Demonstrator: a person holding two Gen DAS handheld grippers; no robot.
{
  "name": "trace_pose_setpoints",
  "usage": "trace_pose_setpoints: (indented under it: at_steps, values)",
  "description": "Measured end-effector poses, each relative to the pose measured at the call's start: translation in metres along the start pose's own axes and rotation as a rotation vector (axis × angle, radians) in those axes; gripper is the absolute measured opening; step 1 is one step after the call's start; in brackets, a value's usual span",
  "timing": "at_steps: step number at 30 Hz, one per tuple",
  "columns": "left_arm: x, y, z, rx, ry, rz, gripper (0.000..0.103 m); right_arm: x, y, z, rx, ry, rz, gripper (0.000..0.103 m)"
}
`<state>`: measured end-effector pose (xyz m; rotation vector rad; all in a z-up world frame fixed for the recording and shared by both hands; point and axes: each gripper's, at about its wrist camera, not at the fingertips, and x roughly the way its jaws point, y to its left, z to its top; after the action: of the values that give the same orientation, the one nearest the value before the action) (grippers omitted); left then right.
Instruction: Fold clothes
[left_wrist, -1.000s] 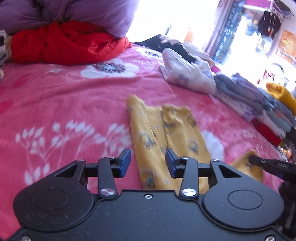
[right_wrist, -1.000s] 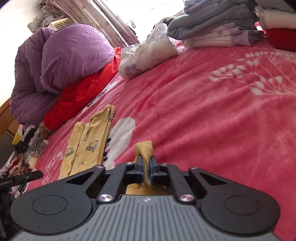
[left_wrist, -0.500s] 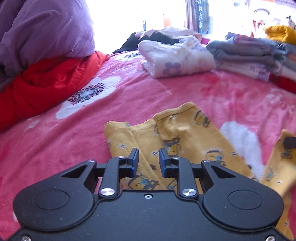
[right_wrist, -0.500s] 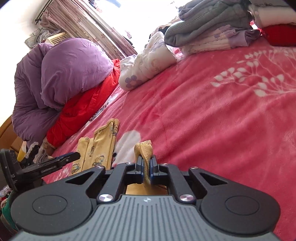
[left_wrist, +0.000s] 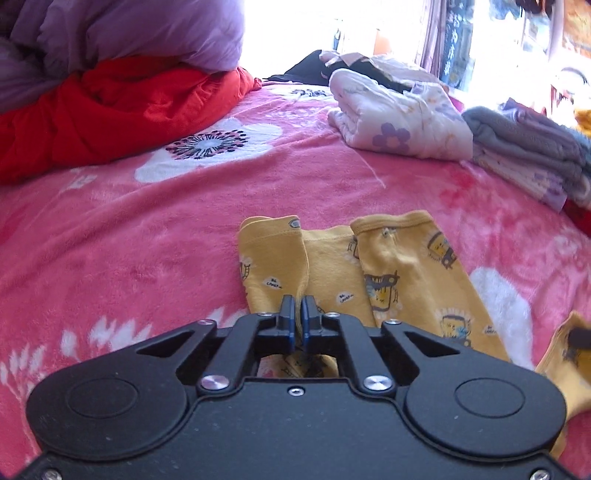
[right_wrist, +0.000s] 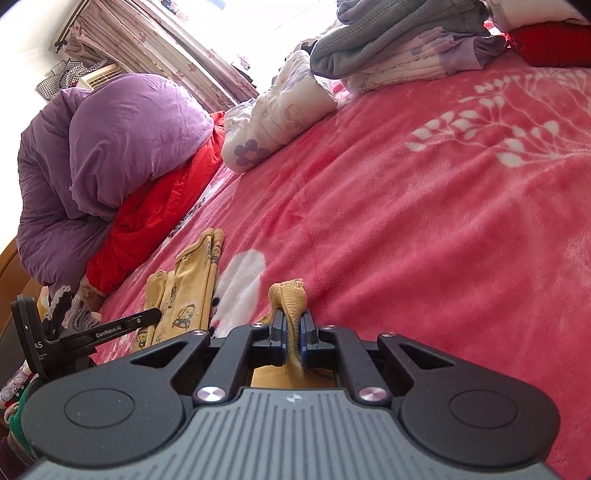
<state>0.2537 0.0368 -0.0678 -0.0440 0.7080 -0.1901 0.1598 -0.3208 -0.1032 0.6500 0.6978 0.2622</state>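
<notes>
My left claw (left_wrist: 297, 308) has just closed onto a fold of the yellow trousers (left_wrist: 399, 273) while my right claw (right_wrist: 292, 326) pinches their other end, so I can double them over.

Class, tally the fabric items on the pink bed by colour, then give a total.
Yellow: 1, pants
Purple: 1, duvet
Red: 1, quilt
White floral: 1, bundle
Grey: 1, folded top
Total: 5

Yellow cartoon-print trousers (left_wrist: 391, 269) on a pink white-flowered blanket (left_wrist: 147, 236), beside red bedding (left_wrist: 110, 107) and a purple duvet (right_wrist: 122, 144).
</notes>
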Motion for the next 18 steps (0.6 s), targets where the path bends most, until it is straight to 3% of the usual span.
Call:
trace_pose_setpoints:
  at_steps: [4, 10, 18]
  values:
    - [-0.01, -0.006, 0.007, -0.03, -0.056, -0.052, 0.001, 0.0, 0.0, 0.0, 0.002, -0.01, -0.003, 0.009]
    - [0.01, -0.024, -0.002, 0.024, -0.014, -0.063, 0.001, -0.007, 0.002, 0.003, 0.002, -0.052, 0.021, 0.009]
    - [-0.001, -0.022, 0.003, 0.015, -0.061, -0.085, 0.001, -0.005, -0.001, 0.002, 0.012, -0.045, 0.009, 0.01]
